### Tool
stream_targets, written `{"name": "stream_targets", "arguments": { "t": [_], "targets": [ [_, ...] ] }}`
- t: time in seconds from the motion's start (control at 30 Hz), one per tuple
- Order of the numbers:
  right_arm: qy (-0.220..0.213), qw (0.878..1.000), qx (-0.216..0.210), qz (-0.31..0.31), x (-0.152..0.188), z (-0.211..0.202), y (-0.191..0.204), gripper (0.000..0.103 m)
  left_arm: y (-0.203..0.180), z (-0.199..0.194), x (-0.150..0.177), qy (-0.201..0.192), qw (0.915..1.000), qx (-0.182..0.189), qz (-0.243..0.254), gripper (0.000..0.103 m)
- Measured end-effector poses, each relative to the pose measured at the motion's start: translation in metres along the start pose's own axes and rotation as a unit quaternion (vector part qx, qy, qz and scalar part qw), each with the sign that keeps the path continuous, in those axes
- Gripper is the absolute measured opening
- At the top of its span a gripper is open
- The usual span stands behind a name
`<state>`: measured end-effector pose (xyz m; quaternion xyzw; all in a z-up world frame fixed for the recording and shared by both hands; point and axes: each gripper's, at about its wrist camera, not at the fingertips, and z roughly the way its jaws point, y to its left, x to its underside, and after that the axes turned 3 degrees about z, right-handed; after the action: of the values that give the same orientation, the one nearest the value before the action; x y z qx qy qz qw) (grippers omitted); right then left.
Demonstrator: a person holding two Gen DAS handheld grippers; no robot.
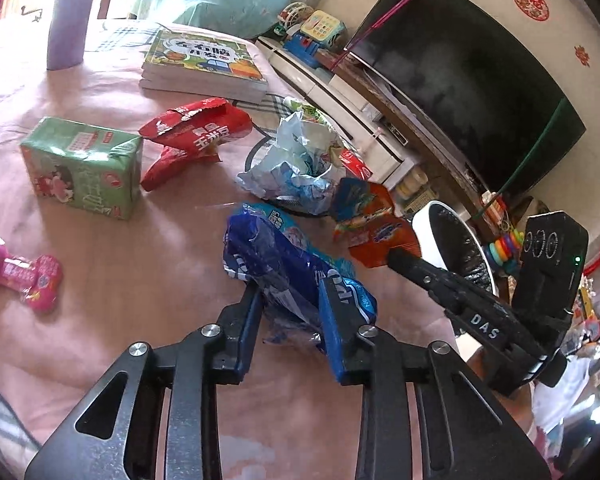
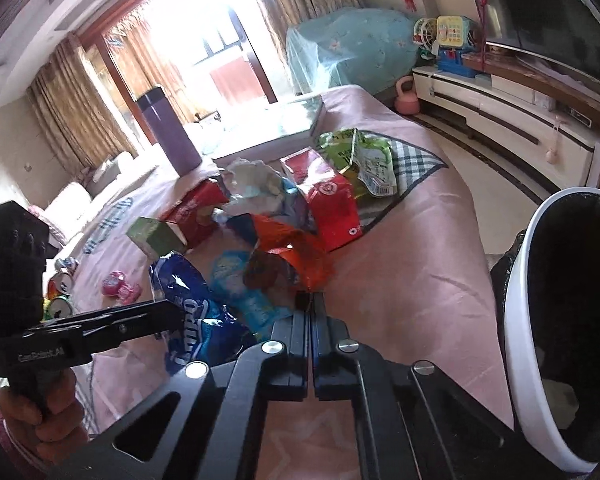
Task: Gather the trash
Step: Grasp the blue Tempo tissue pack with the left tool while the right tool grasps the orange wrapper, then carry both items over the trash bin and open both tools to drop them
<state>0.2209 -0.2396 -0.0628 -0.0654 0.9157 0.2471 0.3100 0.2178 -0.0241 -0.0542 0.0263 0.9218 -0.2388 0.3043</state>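
Observation:
My left gripper (image 1: 290, 292) is shut on a crumpled blue snack wrapper (image 1: 280, 256) just above the pink cloth; the wrapper also shows in the right wrist view (image 2: 188, 300). My right gripper (image 2: 311, 300) is shut on the edge of an orange wrapper (image 2: 288, 252), which also shows in the left wrist view (image 1: 376, 232). A white bin with a black liner (image 2: 560, 320) stands at the table's right edge. More trash lies beyond: red wrappers (image 1: 196, 132), a crumpled white-blue wrapper (image 1: 296, 164), a green carton (image 1: 84, 168).
A stack of books (image 1: 204, 64) and a purple flask (image 1: 68, 12) stand at the far side. A pink toy (image 1: 20, 272) lies at the left. Cans (image 2: 60, 292) lie at the left edge. A TV (image 1: 468, 80) and low cabinet (image 2: 500, 120) are beyond the table.

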Motion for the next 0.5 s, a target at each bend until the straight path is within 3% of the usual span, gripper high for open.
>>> {"name": "stream_targets", "arguments": {
  "t": [0.2,0.5],
  "targets": [
    [-0.022,0.999,-0.011,0.020,0.009,-0.031,-0.003,0.000,-0.011,-0.019,0.011,-0.010,0.9998,0.007,0.014,0.019],
    [-0.056,0.997,0.007,0.060,0.027,-0.076,-0.022,0.000,-0.051,-0.033,0.022,-0.018,0.9979,0.013,0.061,0.011]
  ]
}}
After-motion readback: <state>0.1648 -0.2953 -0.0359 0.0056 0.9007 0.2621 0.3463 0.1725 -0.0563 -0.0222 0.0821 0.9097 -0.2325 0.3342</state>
